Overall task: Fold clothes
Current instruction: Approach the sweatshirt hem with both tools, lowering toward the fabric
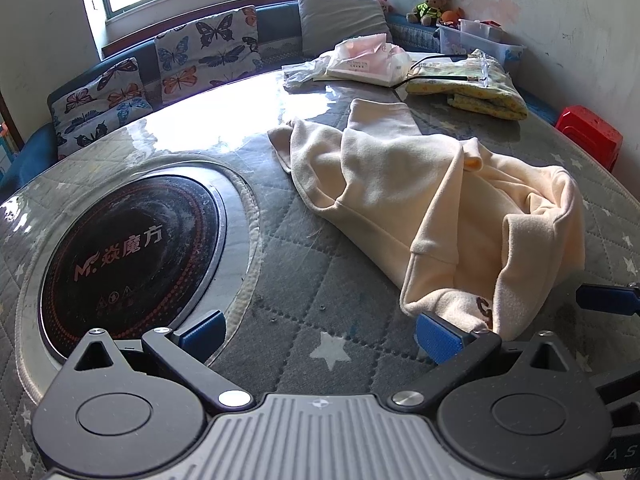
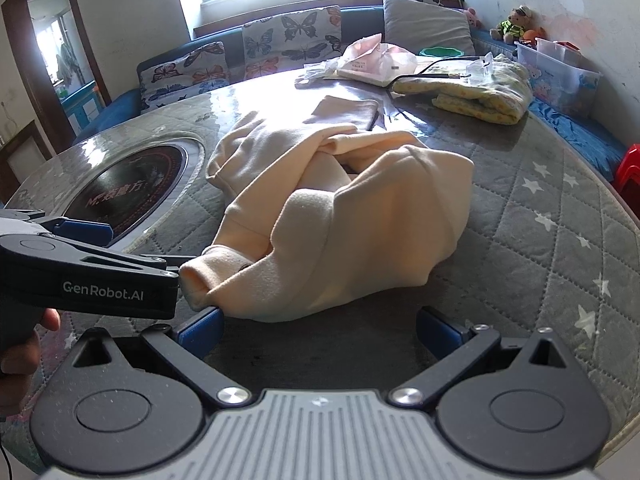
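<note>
A round cooktop [image 1: 128, 256] is sitting sunk into the left part of the quilted grey table cover [image 1: 280, 272], its dark glass showing red printed characters. The left gripper [image 1: 320, 336] is hovering low over the table with its blue-padded fingers [image 1: 438, 338] spread wide and nothing between them, the right pad just touching the near hem of the cream garment [image 1: 432, 200]. That garment is lying crumpled in a loose heap at the middle of the table, one sleeve stretching away toward the window. In the right wrist view the right gripper [image 2: 320, 330] is likewise standing open and empty, its left pad resting against the garment's near edge, while the left gripper's black body is reaching in from the left side beside a rolled cuff. Farther right, at the table's far side, a folded yellow patterned cloth [image 1: 476, 92] is lying beside a pink plastic bag [image 1: 364, 60]
</note>
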{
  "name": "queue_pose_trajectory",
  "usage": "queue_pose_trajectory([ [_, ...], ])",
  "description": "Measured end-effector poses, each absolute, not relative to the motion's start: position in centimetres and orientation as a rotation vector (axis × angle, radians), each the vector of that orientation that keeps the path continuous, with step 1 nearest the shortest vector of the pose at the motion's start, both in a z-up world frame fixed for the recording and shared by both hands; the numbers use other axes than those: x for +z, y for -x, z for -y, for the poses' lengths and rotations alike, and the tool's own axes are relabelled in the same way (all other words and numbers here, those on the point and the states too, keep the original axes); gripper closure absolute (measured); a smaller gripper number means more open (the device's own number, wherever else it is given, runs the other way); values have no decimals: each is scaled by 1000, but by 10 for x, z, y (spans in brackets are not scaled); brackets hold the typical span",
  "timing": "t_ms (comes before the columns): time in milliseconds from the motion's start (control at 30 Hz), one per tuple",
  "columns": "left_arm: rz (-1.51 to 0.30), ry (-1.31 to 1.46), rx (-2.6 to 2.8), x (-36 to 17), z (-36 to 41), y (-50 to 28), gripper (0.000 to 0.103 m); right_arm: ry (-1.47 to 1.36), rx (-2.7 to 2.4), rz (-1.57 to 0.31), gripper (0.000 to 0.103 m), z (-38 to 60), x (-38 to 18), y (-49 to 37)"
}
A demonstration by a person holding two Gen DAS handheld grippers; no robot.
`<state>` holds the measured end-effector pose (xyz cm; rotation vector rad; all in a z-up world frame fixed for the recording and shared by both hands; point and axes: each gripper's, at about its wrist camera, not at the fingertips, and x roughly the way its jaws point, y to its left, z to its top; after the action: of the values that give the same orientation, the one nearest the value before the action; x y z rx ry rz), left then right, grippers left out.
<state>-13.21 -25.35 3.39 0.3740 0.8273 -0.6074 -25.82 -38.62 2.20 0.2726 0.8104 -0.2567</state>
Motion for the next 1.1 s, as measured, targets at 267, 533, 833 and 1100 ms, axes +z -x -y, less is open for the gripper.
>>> queue_pose_trajectory([
  [267,-837,-384,-605,31,257,129,0,-273,-257,-806,0,391,23,257],
  [533,-841,-392,-603,31,261,126,0,-275,-260,-804,0,396,23,255],
  [833,-838,-417,-606,30,263,129,0,-277,-262,-812,0,398,22,256],
  [1100,-846,-429,-609,27,262,132,0,-259,-260,-827,0,394,18,259],
])
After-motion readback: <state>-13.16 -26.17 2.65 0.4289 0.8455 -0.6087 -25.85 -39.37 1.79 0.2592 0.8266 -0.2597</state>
